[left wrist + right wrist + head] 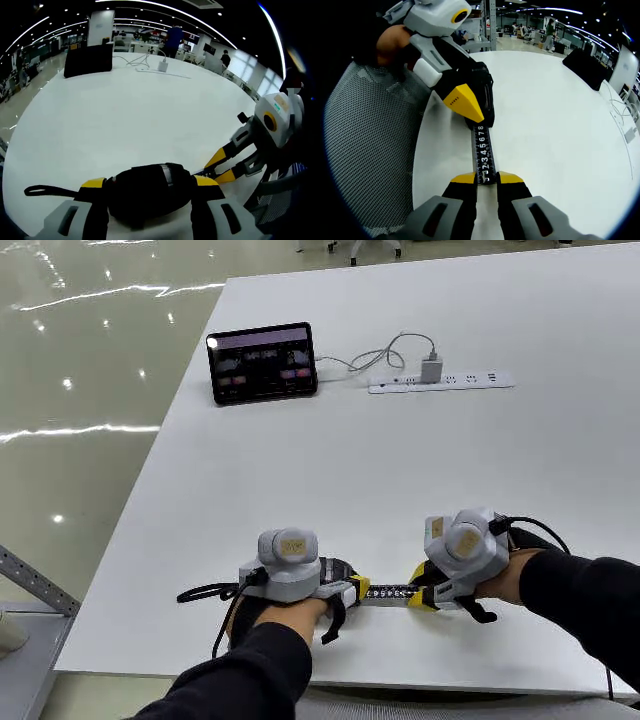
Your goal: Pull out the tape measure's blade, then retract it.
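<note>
Right gripper point(484, 178) is clamped on the tip of the blade point(481, 147), jaws closed with just the tape between them. Left gripper point(149, 182) is closed around the black case point(150, 196), squeezing it from both sides. Case sits low over the near edge of the table point(400, 470), by the person. Only a short run of blade is out. Its long axis runs straight from the case to the right jaws, along the table's near edge, so pulling out or feeding back probably means moving the two grippers apart or together along that line. Right gripper is the one on the free end. The end hook is hidden inside the right jaws. Case sides are covered by the left jaws. Any lock button can't be made out.
</note>
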Available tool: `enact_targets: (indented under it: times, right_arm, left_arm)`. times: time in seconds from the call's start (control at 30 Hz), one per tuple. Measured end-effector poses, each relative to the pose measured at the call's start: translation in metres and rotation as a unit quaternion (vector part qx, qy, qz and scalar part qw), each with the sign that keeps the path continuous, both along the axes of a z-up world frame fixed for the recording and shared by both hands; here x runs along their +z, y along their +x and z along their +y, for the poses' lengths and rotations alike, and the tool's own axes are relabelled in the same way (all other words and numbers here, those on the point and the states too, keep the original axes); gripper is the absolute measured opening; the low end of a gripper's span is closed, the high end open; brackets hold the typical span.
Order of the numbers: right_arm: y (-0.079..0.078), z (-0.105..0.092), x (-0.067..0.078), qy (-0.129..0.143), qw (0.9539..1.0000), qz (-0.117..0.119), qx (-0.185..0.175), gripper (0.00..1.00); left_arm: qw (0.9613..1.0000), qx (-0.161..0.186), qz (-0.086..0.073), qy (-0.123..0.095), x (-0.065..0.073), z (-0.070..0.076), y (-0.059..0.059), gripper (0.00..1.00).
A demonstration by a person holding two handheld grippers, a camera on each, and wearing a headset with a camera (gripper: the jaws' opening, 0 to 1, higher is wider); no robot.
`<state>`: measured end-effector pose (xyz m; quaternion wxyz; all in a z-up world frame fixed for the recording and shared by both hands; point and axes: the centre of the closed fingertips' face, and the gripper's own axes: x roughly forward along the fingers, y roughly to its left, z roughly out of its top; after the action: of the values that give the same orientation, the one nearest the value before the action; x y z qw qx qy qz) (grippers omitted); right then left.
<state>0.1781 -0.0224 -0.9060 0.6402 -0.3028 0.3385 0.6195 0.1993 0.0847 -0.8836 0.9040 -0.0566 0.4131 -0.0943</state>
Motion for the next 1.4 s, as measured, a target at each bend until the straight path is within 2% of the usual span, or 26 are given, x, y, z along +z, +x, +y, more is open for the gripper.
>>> enact_targets:
  times: [0.13,0.27,0.33,0.43,0.63,0.77,1.4]
  right_arm:
    - [0.000,0.000,-0.001,0.000,1.0000,0.003,-0.004,0.10]
    - [0.001,0.000,-0.001,0.000,1.0000,0.004,-0.006,0.10]
    - [0.001,0.000,-0.001,0.001,1.0000,0.005,-0.006,0.10]
    - [0.001,0.000,-0.001,0.001,0.9999,0.007,-0.009,0.10]
    - [0.001,0.001,0.000,0.009,0.9998,0.014,-0.012,0.10]
    - [0.002,0.003,0.000,0.007,1.0000,0.004,-0.004,0.10]
    - [0.003,0.012,0.000,0.012,0.9999,0.002,0.003,0.10]
  left_arm:
    - [1.0000,-0.002,-0.003,0.009,-0.001,0.001,0.001,0.63]
    - [0.9996,-0.008,0.006,0.028,-0.003,0.001,0.000,0.63]
    - [0.9996,-0.003,0.010,0.024,-0.003,0.002,0.000,0.62]
    - [0.9999,-0.003,0.007,0.009,-0.002,0.003,-0.002,0.62]
    - [1.0000,0.002,0.007,0.000,-0.002,0.003,-0.002,0.61]
    - [0.9999,0.008,0.005,-0.006,-0.001,0.004,-0.001,0.62]
    - [1.0000,0.005,0.004,-0.003,-0.001,0.003,-0.001,0.62]
